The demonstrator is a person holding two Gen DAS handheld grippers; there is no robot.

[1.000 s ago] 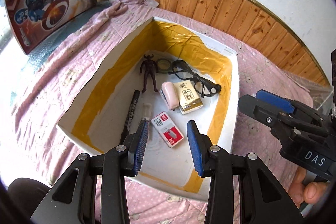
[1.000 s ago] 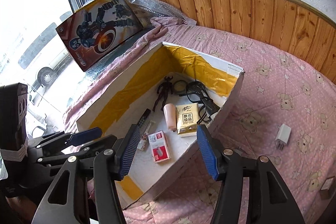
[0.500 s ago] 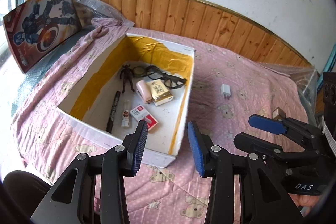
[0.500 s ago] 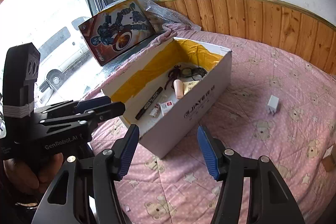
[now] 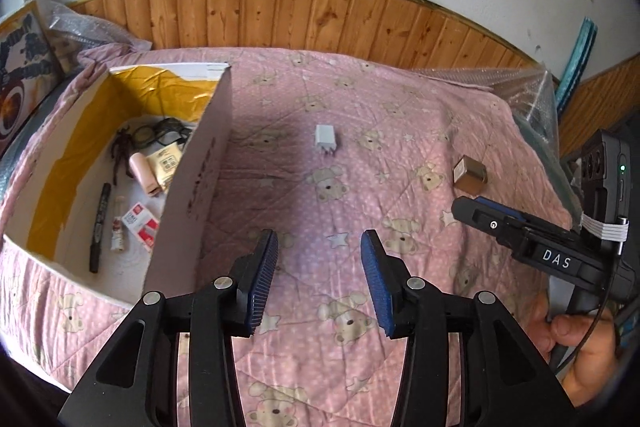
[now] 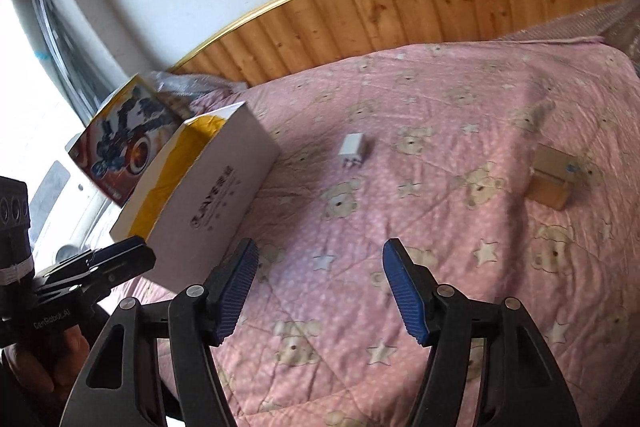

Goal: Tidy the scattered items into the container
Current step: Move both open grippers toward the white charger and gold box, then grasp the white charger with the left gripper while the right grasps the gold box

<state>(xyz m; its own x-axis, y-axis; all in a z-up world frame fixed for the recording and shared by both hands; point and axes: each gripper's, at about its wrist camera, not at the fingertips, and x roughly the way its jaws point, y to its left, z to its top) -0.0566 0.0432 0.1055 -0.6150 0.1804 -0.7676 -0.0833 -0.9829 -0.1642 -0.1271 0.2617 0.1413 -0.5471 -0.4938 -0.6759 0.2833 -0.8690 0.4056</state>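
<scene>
White charger plug (image 5: 325, 140) lies loose on the pink bear-print quilt (image 5: 360, 367), prongs pointing toward the grippers, long axis roughly along the line of approach from both wrist views. It sits just right of the white cardboard box (image 5: 200, 187), apart from its wall. A second stray, a small brown box (image 5: 469, 174), is further right, near the quilt's edge. The container already holds a marker, a figurine, glasses, a pink case and some small packets. Left gripper (image 5: 318, 277): jaws spread, nothing between them, plug almost dead ahead and slightly up-field. Right gripper (image 6: 318, 291): jaws also spread and empty, plug ahead and a bit left of centre, brown box off to its right. My read: the plug is about equally reachable, but the left one is lined up straighter on it and sits beside the container; the right is the nearer hand for the brown box. Prongs-toward orientation means closing across the plug's short sides should work without rotating the wrist. Neither stray is touched yet.
</scene>
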